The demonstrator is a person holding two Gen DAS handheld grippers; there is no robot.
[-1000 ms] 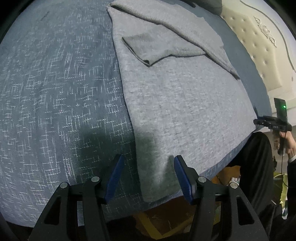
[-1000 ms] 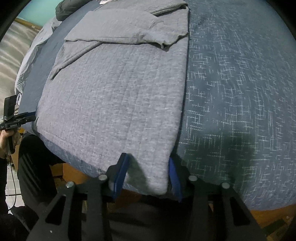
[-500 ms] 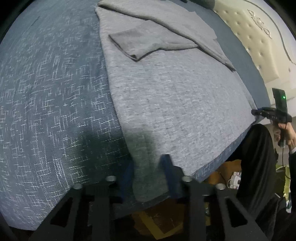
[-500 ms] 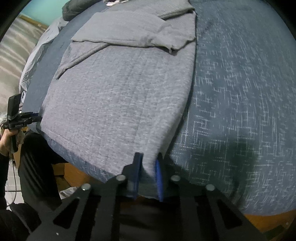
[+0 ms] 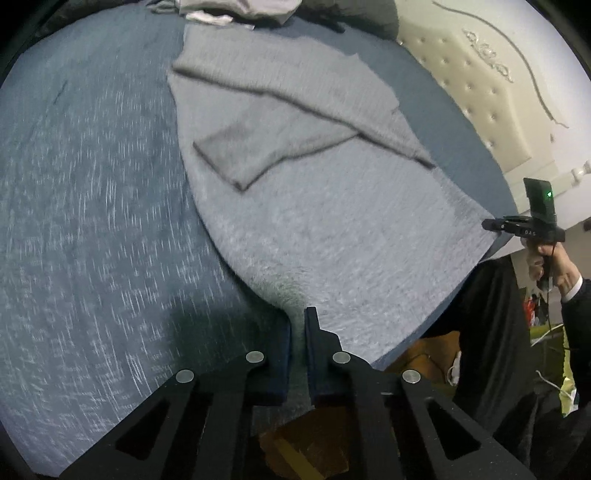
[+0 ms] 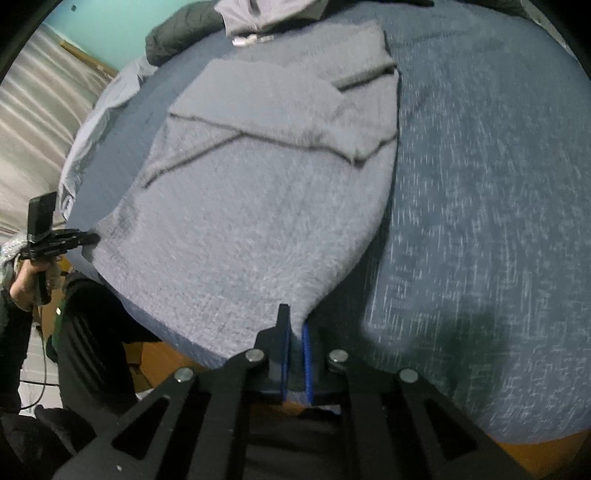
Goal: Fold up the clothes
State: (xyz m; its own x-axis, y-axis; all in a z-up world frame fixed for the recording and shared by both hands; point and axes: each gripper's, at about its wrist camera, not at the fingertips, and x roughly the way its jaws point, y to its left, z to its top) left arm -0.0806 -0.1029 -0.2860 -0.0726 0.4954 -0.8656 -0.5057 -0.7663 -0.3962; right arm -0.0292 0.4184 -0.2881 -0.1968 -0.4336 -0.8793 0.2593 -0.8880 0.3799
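While you hold both tools low over the near edge of the bed (image 5: 92, 229), each one has a bottom corner of the grey sweater (image 5: 332, 229) between its pads. Your left hand-held gripper (image 5: 297, 354) is pressed together on the corner at the sweater's left side, the cloth drawn up into a point between its blue pads. Your right hand-held gripper (image 6: 295, 354) pinches the opposite corner the same way, the fabric rising to a narrow peak just ahead of its fingertips. The sweater lies flat on the blue-grey bedspread (image 6: 498, 229), hem toward you, with both sleeves folded across the chest. Beyond its collar, at the far end of the bed, sits a heap of pale clothing (image 6: 258, 18), with a dark garment (image 6: 173, 35) to its left in the right wrist view. A padded cream headboard (image 5: 491, 96) stands at the right of the left wrist view. Both views are blurred.
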